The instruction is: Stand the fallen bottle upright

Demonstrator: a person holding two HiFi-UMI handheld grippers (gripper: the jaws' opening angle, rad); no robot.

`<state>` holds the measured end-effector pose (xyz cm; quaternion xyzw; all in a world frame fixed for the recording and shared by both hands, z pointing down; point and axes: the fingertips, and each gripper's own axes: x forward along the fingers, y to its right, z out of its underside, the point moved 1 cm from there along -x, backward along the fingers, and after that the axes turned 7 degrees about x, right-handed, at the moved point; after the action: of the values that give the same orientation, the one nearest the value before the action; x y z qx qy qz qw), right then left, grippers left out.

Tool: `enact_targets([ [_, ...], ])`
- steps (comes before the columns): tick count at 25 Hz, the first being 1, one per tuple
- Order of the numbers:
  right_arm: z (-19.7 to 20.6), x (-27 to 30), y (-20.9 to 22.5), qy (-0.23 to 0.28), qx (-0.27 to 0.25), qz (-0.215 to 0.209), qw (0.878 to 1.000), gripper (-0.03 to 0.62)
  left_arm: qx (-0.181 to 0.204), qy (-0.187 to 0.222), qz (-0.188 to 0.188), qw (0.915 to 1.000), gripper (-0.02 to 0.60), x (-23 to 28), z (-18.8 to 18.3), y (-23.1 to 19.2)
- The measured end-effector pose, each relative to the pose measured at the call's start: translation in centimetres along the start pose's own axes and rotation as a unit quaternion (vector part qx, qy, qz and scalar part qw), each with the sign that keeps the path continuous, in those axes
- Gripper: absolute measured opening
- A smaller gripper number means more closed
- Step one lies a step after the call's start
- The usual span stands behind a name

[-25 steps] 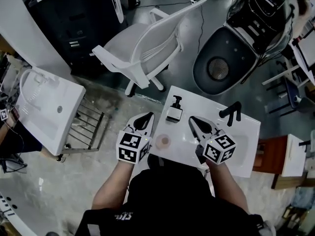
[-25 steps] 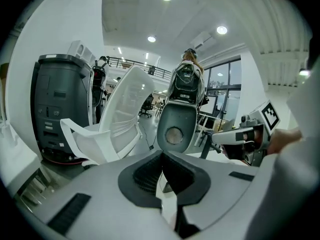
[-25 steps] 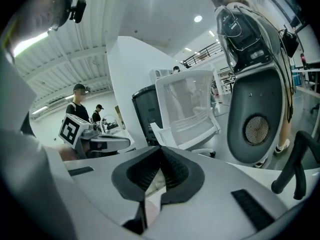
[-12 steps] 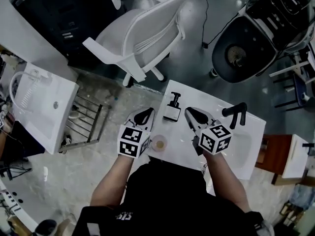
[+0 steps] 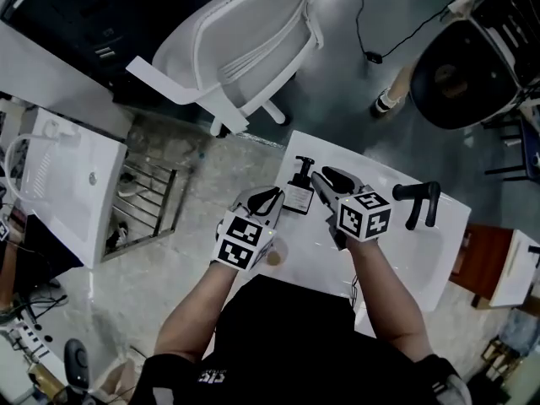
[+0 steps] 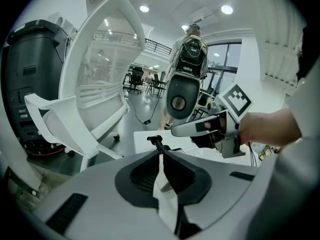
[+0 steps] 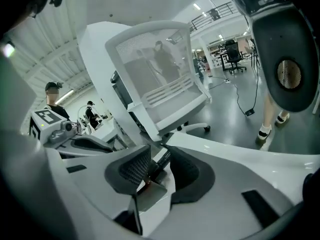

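The pump bottle [image 5: 298, 194] lies flat on the white table [image 5: 396, 260], its black pump head pointing away from me. My left gripper [image 5: 272, 197] is shut and empty just left of the bottle; in the left gripper view the pump head [image 6: 156, 140] shows just past its closed jaws [image 6: 161, 156]. My right gripper [image 5: 326, 176] sits just right of the bottle, and its jaws have just been opening. In the right gripper view the bottle's neck [image 7: 159, 165] shows in the gap between the parted jaws [image 7: 156, 168], and the pads do not press on it.
A black faucet-like fixture [image 5: 419, 202] stands on the table's right part. A small tan round object [image 5: 273, 257] lies near the front edge under my left gripper. A white chair [image 5: 245, 49] stands beyond the table, and a white sink unit [image 5: 59, 175] at left.
Both grippers have moved forward and down, closing in on the bottle from either side. The right gripper's jaws have gone from shut to parted. The left jaws stay shut.
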<state>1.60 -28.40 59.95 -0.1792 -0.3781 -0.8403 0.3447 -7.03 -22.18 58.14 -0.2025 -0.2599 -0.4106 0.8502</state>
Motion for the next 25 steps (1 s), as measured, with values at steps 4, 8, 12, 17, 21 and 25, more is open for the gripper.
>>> enact_targets([
  [4,0.5,2.2,0.6,-0.030,0.014,-0.003,0.999,0.172,0.007,-0.025,0.014,0.9996,0.098,1.1,1.3,0.3],
  [8,0.7,3.8,1.2,-0.052,0.006,0.012,0.999,0.181,0.000,-0.038,0.021,0.9990,0.110,1.8,2.3,0.1],
  [12,1.3,4.7,2.1,-0.070,0.015,0.018,0.997,0.156,0.002,-0.035,0.023,0.9991,0.118,2.3,2.2,-0.2],
  [17,1.8,4.9,2.2,-0.107,0.063,-0.016,0.992,0.156,0.010,-0.039,0.025,0.9989,0.124,2.5,2.1,-0.1],
  [21,1.8,5.6,1.9,-0.118,0.093,-0.016,0.988,0.166,0.005,-0.037,0.028,0.9989,0.126,2.4,2.2,-0.1],
  [25,1.5,6.4,2.0,-0.112,0.073,0.017,0.991,0.187,0.000,-0.034,0.024,0.9991,0.126,2.6,2.3,0.0],
])
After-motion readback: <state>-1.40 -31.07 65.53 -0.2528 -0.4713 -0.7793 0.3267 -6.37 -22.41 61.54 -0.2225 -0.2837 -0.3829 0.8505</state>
